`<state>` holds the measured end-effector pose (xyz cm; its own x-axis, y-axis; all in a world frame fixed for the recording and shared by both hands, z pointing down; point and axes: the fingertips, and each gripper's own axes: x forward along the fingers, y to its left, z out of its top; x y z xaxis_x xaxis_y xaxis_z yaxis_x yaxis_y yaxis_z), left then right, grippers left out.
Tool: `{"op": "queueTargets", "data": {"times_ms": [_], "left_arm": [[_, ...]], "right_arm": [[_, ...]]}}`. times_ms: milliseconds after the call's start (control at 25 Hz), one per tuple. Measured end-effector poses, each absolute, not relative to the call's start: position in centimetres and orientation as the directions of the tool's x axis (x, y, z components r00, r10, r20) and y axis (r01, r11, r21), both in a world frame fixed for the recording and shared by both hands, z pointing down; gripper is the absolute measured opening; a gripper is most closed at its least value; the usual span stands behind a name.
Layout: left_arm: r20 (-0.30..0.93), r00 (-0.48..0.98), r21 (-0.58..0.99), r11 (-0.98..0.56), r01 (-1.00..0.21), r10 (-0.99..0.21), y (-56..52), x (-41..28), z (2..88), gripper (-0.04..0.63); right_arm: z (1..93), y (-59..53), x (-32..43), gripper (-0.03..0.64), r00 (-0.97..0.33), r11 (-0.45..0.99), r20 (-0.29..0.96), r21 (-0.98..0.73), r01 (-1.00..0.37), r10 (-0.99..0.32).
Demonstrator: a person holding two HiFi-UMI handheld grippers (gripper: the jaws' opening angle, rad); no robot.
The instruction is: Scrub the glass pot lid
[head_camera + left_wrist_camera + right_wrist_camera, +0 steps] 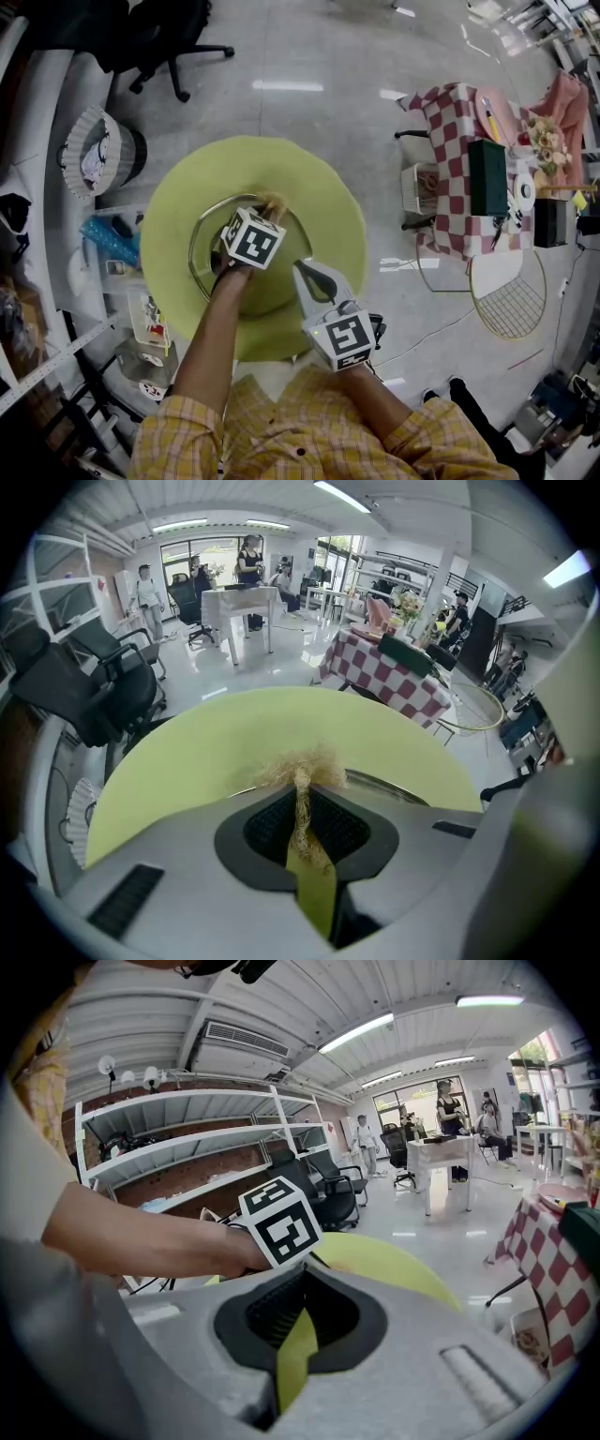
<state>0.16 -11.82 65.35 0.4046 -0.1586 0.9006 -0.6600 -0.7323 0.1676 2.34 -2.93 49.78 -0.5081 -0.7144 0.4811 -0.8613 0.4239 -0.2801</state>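
Glass pot lid (202, 258) lies flat at the middle of the round yellow-green counter (328, 202). Left claw (273, 202) is over the lid's far rim, clamped tight on a straw-coloured fibre tuft (302, 766). The glass is directly below and nearer me, so I judge the stroke pulls back across it. Right claw (302, 270), pinched together on nothing, points at the near-right rim. Smooth counter. Office chair (169, 47) and checked tablecloth (450, 122) are well apart.

The counter (178, 197) is flat yellow-green; the glass pot lid (195, 246) has a silvery rim. The scrubber (302, 766) is straw-tan. Left gripper (270, 201) and right gripper (302, 268) are pale grey, with black-and-white marker cubes. Shirt (281, 436) — yellow plaid; cloth (450, 122) — red-and-white checks.
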Motion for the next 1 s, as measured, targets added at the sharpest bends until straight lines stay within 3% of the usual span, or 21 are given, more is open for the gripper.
{"op": "queueTargets", "data": {"times_ms": [1000], "left_arm": [[0.920,0.365,0.119,-0.786,-0.606,-0.142,-8.5,-0.1,64.9,0.038]], "right_arm": [[48.1,-1.2,2.2,-0.002,-0.505,0.430,0.456,-0.264,-0.863,-0.733]]}}
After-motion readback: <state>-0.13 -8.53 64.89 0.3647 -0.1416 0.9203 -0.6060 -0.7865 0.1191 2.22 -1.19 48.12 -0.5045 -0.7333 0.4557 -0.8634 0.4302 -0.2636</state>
